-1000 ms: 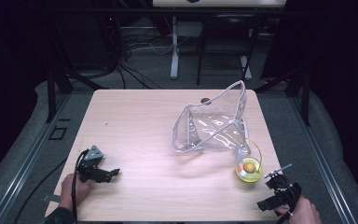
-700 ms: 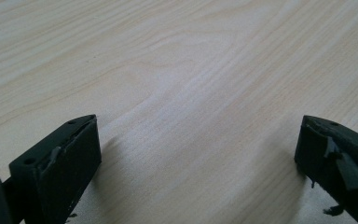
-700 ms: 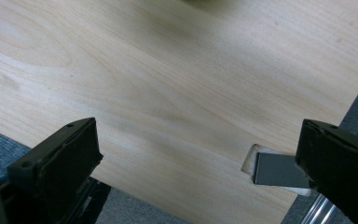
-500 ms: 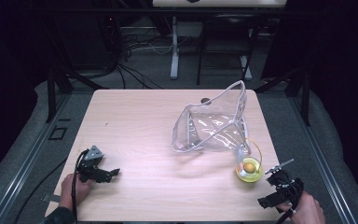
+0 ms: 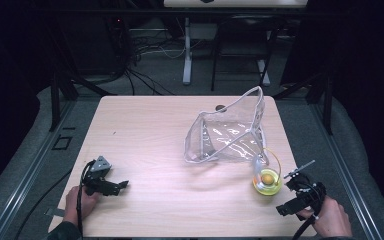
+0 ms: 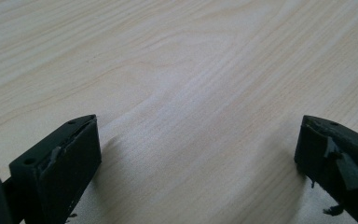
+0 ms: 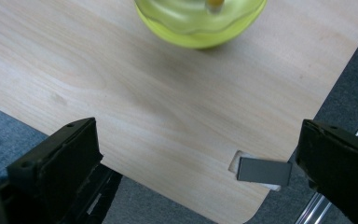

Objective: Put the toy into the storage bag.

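A clear plastic zip bag [image 5: 230, 132] stands open on the right half of the wooden table [image 5: 150, 135]. Just in front of it sits a round yellow-green container [image 5: 267, 182] with a small orange thing inside; its lower half also shows at the top of the right gripper view [image 7: 200, 21]. My right gripper [image 5: 292, 197] hovers at the table's front right corner, jaws wide apart with nothing between them [image 7: 198, 158]. My left gripper [image 5: 117, 186] rests at the front left, also open over bare wood [image 6: 198, 158].
A small grey tab [image 7: 263, 170] lies at the table's corner edge in the right gripper view. Dark floor, cables and frame legs [image 5: 187, 55] lie beyond the table's far edge. Metal rails [image 5: 25, 190] run along both sides.
My right gripper has shifted slightly right and back toward the table's front right corner. The left gripper, bag and container have stayed put.
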`<state>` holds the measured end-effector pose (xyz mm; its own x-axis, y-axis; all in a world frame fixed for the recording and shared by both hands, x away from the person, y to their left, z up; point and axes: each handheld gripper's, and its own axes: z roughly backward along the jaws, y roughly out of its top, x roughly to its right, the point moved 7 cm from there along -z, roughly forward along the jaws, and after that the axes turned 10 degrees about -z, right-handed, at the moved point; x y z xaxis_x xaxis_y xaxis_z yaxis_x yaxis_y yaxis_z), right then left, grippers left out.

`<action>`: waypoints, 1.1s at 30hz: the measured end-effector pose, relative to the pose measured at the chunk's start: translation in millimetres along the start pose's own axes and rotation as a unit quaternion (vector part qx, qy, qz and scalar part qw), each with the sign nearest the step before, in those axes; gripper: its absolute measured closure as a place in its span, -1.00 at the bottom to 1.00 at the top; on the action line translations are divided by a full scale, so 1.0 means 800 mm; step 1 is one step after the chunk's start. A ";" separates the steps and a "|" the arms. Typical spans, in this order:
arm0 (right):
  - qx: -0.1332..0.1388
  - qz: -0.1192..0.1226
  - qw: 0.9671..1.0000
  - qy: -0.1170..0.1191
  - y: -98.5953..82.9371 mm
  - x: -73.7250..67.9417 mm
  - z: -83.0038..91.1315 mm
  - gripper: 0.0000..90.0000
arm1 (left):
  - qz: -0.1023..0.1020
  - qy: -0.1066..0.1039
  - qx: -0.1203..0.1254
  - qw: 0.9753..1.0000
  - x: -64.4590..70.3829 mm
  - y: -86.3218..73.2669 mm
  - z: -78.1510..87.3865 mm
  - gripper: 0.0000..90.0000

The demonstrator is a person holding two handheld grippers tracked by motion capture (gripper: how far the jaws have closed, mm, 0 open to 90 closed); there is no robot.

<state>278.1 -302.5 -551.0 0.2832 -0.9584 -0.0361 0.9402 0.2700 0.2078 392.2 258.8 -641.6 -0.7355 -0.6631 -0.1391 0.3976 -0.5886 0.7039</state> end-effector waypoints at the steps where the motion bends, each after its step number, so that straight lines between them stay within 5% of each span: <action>1: -0.002 0.007 1.000 -0.001 0.004 -0.002 0.006 -1.00 | 0.000 0.000 0.000 1.000 0.000 0.000 0.000 -0.99; 25: 0.004 0.030 1.000 -0.006 0.062 -0.016 0.055 -1.00 | 0.000 0.000 0.000 1.000 0.000 0.000 0.000 -0.99; 33: 0.006 0.047 0.999 -0.017 0.082 -0.024 0.078 -0.44 | 0.000 0.000 0.000 1.000 0.000 0.000 0.000 -0.99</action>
<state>322.6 -272.5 -475.4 0.3636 -0.9314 0.0174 0.9071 0.3583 0.2210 392.3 258.8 -641.6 -0.7353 -0.6633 -0.1392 0.3975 -0.5884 0.7041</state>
